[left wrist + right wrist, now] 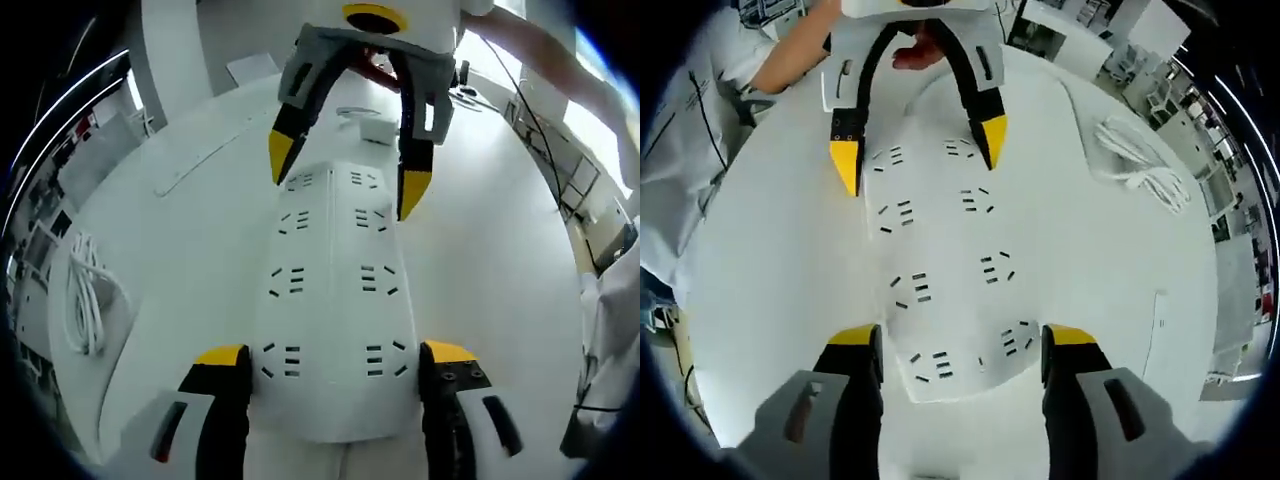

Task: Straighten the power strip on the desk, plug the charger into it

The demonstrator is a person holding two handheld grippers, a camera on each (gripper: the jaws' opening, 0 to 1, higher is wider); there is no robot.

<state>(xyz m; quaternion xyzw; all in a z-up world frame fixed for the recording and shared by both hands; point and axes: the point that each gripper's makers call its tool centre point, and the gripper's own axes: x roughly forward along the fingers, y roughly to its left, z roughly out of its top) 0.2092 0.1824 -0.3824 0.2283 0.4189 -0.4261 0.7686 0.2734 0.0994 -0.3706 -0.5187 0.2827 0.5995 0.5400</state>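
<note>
Claws [335, 365] [960, 345] straddle white, two-rowed power strip [335, 300].

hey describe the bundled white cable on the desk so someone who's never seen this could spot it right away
Start from the round white desk and find the long white power strip with two rows of sockets, straddled at each end by a yellow-tipped gripper. Off to one side of the strip, apart from it, lies the coiled white cable, folded into a loose bundle of parallel loops. It is the only rope-like, looped thing there.
</note>
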